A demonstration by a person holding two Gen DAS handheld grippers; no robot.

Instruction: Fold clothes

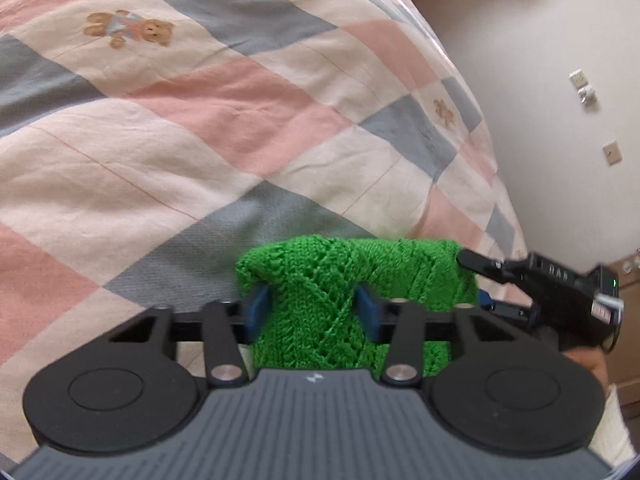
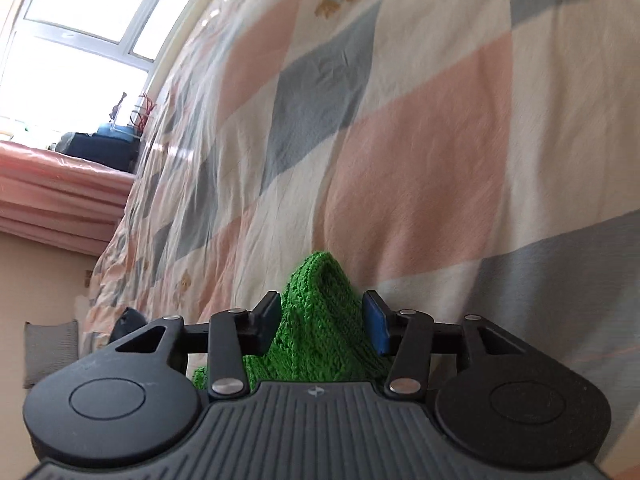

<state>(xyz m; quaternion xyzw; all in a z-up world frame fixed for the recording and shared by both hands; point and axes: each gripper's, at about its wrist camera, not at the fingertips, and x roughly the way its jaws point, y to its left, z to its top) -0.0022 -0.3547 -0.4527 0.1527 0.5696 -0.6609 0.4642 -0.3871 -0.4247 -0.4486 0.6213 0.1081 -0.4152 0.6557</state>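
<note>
A bright green knitted garment (image 1: 340, 280) is bunched between the blue pads of my left gripper (image 1: 314, 306), which is shut on it. The cloth stretches to the right, where my right gripper (image 1: 472, 276) bites its other end; a hand shows behind that gripper. In the right wrist view the same green knit (image 2: 320, 312) rises in a peak between the blue pads of my right gripper (image 2: 322, 316), shut on it. The garment is held above a checked quilt. Most of the garment hangs hidden below the grippers.
A quilt (image 1: 200, 120) in pink, grey and cream checks with teddy bears covers the bed. A pale wall with sockets (image 1: 584, 88) lies to the right. A window (image 2: 80, 28), pink folded bedding (image 2: 52, 192) and dark items on the sill lie past the bed's far side.
</note>
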